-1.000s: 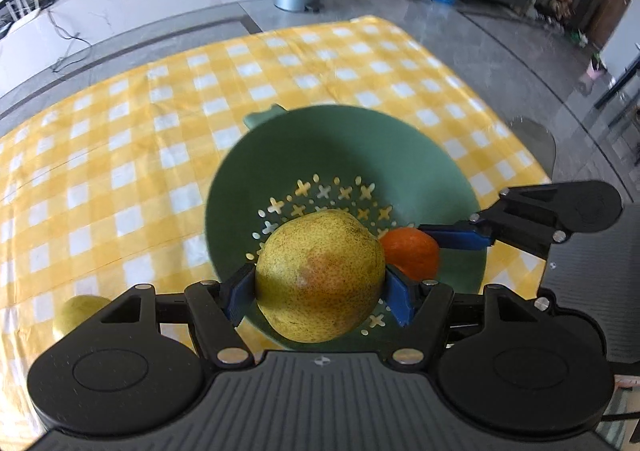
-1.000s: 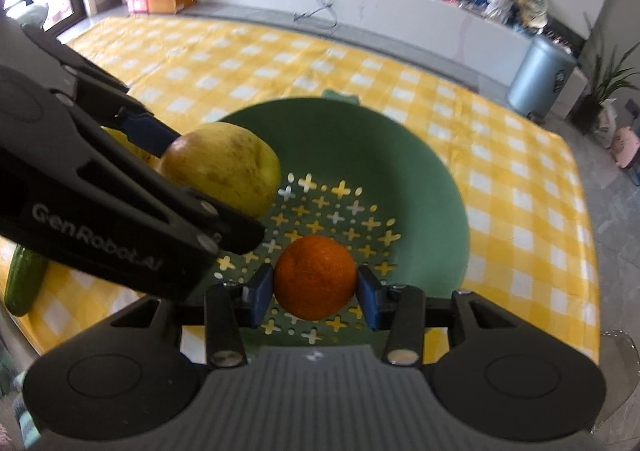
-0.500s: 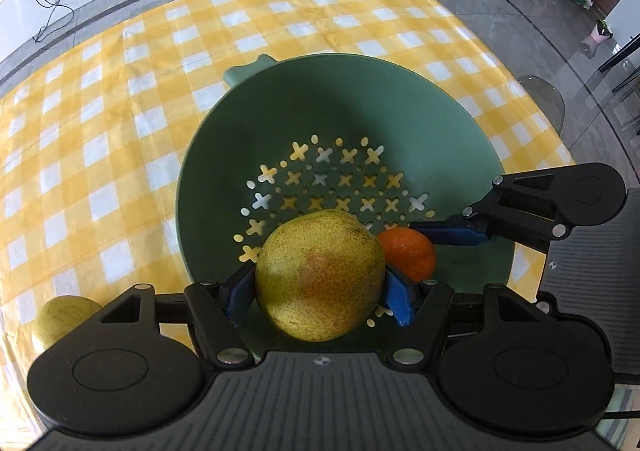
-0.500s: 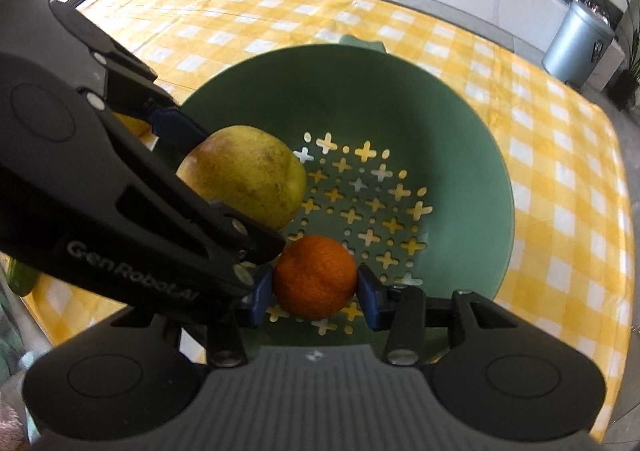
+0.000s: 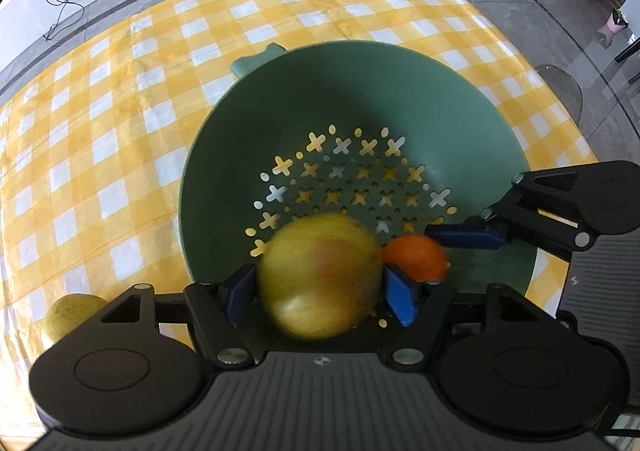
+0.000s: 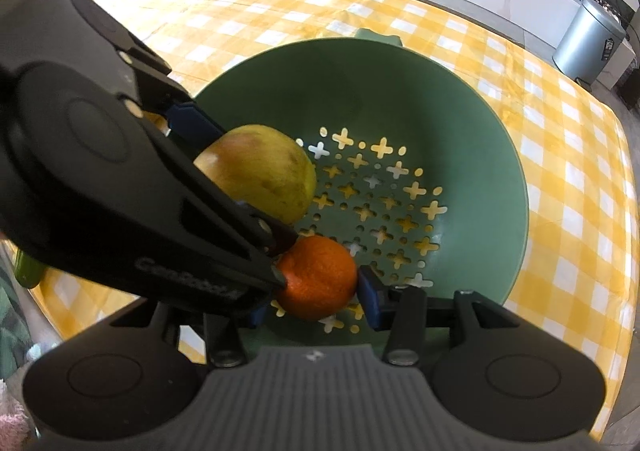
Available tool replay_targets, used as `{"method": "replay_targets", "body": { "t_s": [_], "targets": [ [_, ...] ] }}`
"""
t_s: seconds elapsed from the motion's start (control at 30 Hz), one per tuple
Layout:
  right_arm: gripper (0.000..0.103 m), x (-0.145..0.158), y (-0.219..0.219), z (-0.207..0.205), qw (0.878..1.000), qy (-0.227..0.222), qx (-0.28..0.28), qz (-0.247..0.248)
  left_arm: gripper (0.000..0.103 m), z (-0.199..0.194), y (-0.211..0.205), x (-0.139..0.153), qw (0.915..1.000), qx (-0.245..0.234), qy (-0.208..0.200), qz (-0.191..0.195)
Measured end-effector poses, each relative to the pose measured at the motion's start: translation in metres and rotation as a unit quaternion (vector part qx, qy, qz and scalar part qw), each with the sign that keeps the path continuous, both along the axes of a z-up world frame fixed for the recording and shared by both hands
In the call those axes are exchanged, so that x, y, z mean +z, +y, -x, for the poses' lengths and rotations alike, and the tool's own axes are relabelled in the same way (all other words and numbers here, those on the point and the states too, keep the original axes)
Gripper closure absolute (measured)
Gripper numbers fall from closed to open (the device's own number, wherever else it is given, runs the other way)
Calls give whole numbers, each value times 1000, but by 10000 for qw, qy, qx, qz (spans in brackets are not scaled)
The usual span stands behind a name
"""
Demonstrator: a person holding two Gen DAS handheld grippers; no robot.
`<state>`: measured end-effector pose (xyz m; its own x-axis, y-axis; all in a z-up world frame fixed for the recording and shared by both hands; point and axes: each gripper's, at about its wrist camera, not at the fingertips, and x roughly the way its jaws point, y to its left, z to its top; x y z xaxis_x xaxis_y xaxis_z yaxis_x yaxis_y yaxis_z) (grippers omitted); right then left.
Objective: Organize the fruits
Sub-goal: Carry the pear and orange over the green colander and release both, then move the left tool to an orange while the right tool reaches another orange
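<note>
Over the green colander (image 5: 280, 123) at frame centre, the left gripper (image 5: 320, 293) is opening around a blurred yellow-green pear (image 5: 320, 275), its pads just clear. The right gripper (image 6: 316, 305) is opening too, the orange (image 6: 318, 277) between its parted pads, low in the bowl.

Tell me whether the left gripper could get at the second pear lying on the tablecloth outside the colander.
Probably yes. The left gripper, jaws opening, has a pear between them over the colander. The other pear lies just beside it on the tablecloth, nothing between them.
</note>
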<state>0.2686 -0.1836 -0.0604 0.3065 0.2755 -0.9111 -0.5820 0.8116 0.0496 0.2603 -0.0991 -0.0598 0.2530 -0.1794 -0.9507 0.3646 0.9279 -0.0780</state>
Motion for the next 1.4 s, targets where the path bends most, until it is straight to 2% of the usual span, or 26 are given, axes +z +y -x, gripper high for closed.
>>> {"method": "replay_targets", "body": {
  "t_s": [0.1,0.23,0.33,0.47,0.6,0.83,1.0,1.23,1.4],
  "targets": [
    [44,4,-1,0,10000,-52,-53,-31,17,-3,1,4,9997,46,95,218],
    [44,5,0,0,9999,-31,-109,-22,16,-2,-2,4,9999,63,19,80],
    [43,9,-2,3,9998,-72,-201,-55,16,3,1,9,9995,148,-33,260],
    [28,23,-10,13,9984,-343,-424,-149,16,19,6,29,9982,183,-453,351],
    [28,36,-16,31,9948,-591,-752,-335,16,40,13,54,9952,258,-866,364],
    [27,52,-20,76,9773,-1062,-1504,-1047,16,85,33,88,9860,465,-1579,257],
    [27,56,-14,108,9602,-1219,-1936,-1604,16,115,54,97,9790,743,-1893,158],
    [26,51,5,143,9437,-1556,-2099,-2027,17,145,86,97,9763,925,-1945,209],
    [25,44,20,157,9427,-1776,-2010,-1986,17,159,110,92,9735,1026,-2025,276]
  ]
}}
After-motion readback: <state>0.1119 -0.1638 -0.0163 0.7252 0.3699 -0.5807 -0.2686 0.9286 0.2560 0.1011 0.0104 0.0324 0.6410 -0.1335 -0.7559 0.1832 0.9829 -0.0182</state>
